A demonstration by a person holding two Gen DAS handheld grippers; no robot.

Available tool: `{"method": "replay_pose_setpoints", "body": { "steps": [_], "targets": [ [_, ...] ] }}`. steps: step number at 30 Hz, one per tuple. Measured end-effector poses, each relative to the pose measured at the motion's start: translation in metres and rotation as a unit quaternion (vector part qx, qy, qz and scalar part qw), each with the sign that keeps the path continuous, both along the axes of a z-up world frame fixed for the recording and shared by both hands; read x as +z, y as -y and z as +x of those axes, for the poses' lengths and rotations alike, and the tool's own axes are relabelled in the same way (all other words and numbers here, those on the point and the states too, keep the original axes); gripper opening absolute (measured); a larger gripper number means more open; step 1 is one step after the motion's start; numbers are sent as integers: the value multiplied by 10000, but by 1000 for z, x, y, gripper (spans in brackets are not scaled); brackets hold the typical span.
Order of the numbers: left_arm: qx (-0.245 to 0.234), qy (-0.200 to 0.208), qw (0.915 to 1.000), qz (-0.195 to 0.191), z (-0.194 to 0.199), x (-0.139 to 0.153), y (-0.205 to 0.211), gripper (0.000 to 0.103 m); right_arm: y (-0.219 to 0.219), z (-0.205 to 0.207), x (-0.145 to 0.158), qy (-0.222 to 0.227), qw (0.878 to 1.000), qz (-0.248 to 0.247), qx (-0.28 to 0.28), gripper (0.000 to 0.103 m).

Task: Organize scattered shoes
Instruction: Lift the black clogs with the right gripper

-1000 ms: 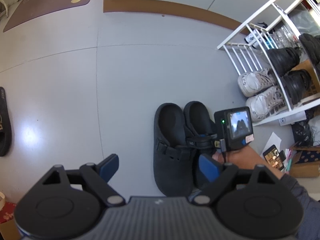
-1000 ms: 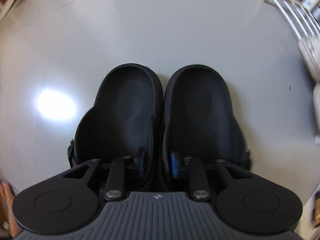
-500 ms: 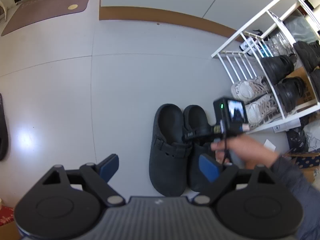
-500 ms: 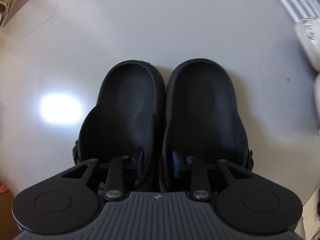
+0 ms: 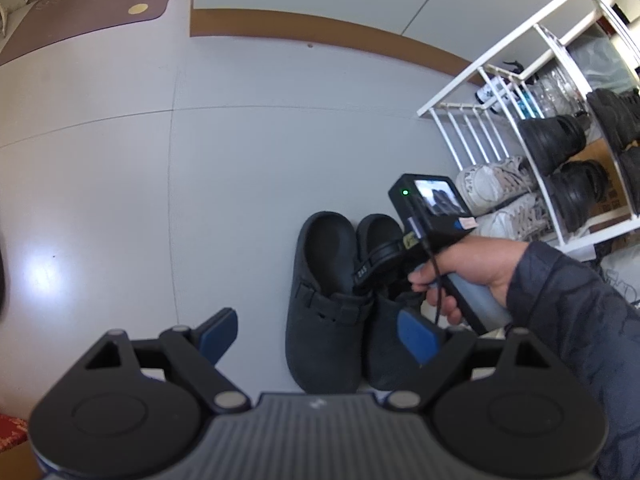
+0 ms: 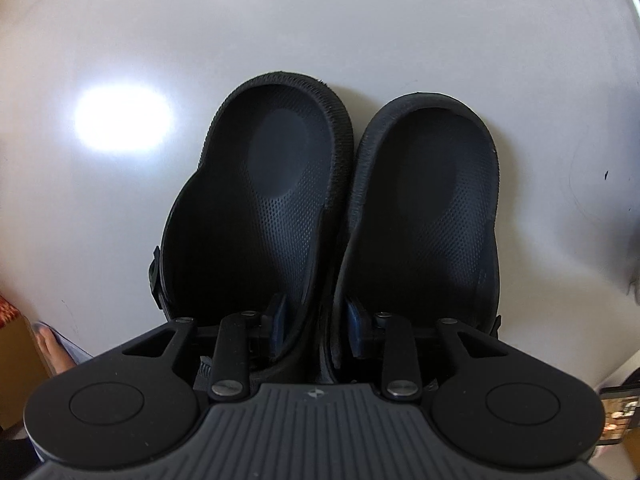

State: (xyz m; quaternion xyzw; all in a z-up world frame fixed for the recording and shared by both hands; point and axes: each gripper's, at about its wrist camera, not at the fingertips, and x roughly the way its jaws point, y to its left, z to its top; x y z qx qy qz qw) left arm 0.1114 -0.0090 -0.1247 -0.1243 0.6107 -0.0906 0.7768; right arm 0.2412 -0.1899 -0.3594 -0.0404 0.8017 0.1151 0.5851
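Two black clogs [image 5: 324, 280] [image 5: 380, 232] stand side by side on the pale floor, heels away from me. In the right wrist view they fill the middle: left clog [image 6: 276, 184], right clog [image 6: 432, 192]. My right gripper [image 6: 316, 316] points down into them, one blue pad inside each clog and the two inner walls between the pads; the pads stand slightly off the walls. In the left wrist view a hand holds that right gripper [image 5: 372, 276] over the pair. My left gripper [image 5: 320, 332] hangs wide open and empty above the clogs' toes.
A white wire shoe rack [image 5: 532, 80] stands at right with white sneakers [image 5: 496, 184] and black shoes [image 5: 552, 140] on it. A brown mat [image 5: 80, 20] lies at the far left. A phone [image 6: 616, 416] and a bare foot [image 6: 52, 348] sit near the lower edges.
The right gripper's pads have spread a little around the clogs' inner walls. The right hand has tipped and shifted, so the clogs look larger and nearer. The left gripper has stayed put.
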Motion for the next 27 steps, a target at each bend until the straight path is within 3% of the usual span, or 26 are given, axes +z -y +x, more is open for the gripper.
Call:
{"method": "replay_pose_setpoints", "body": {
  "steps": [4, 10, 13, 19, 27],
  "targets": [
    [8, -15, 10000, 25, 0, -1, -1, 89, -5, -3, -6, -212, 9997, -101, -32, 38],
    [9, -34, 10000, 75, 0, -2, -2, 89, -6, -6, -13, -180, 9994, -186, -218, 36],
    [10, -44, 9999, 100, -1, -3, -3, 89, -5, -8, -11, -53, 9994, -159, -317, 30],
    [12, 37, 9999, 99, -2, 3, -5, 89, 2, -13, 4, 328, 9986, -146, -389, 27],
    [-121, 197, 9997, 118, -4, 12, 2, 89, 8, -18, 54, 1044, 9930, -53, -550, 27]
  ]
}}
